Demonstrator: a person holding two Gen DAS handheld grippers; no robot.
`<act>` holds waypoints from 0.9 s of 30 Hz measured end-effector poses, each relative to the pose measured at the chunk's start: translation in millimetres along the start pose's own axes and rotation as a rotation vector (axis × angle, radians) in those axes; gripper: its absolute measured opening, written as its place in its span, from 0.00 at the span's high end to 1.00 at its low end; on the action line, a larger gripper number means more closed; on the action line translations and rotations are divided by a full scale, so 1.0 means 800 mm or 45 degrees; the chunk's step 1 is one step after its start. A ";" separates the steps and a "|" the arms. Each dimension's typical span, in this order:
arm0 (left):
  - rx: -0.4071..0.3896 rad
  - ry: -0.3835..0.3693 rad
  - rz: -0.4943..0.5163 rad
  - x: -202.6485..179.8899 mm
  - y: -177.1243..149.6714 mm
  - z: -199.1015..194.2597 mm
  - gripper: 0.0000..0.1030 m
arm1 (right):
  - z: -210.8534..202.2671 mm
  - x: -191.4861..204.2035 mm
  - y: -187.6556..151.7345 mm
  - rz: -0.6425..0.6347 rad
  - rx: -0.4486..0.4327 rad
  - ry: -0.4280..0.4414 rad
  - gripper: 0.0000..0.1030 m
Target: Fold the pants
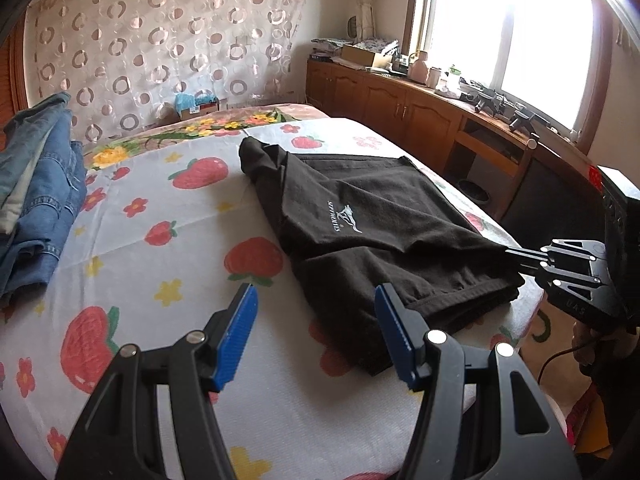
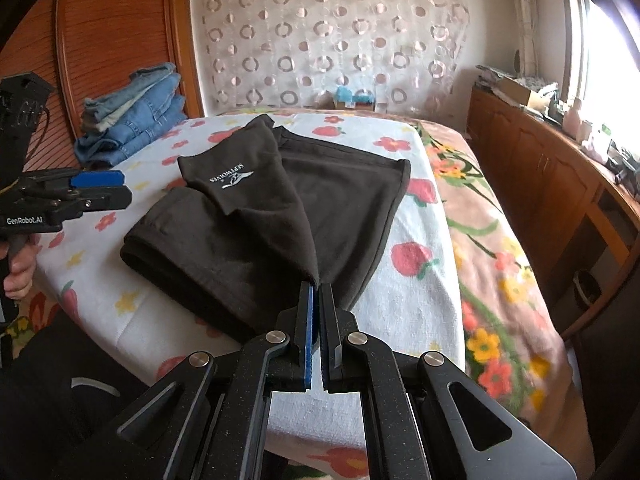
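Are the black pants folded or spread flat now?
Partly folded: the black pants lie in stacked layers, while the right gripper pinches one corner.

Sunlit window [image 1: 504,28], wooden cabinets [image 1: 400,108], circle-patterned curtain [image 2: 332,40], strawberry-print bedsheet [image 1: 160,216]

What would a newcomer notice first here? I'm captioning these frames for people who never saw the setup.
The black pants, half folded on the strawberry-print sheet, draw the eye, one corner pinched in the shut right gripper. The left gripper hovers open at their near edge, and folded jeans sit stacked at the far left.
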State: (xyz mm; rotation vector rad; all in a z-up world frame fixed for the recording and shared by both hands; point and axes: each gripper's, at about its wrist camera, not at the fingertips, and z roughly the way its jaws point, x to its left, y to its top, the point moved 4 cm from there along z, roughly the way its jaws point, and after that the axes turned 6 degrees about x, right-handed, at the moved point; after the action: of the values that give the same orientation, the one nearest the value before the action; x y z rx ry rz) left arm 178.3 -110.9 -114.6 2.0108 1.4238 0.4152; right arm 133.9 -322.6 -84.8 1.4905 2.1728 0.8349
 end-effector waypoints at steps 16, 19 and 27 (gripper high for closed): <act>-0.051 0.030 -0.028 0.012 -0.002 -0.018 0.42 | -0.026 0.022 0.037 -0.023 -0.095 0.035 0.58; -0.058 0.041 -0.036 0.019 -0.002 -0.022 0.42 | -0.017 0.036 0.051 -0.040 -0.094 0.065 0.58; -0.076 0.073 -0.028 0.046 0.002 -0.031 0.42 | 0.029 0.063 0.093 -0.045 -0.053 0.156 0.58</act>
State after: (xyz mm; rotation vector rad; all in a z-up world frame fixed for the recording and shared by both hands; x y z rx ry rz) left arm 178.8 -69.5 -98.7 1.9486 1.4494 0.5035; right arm 182.1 -250.1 -52.3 1.4104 2.2476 0.9766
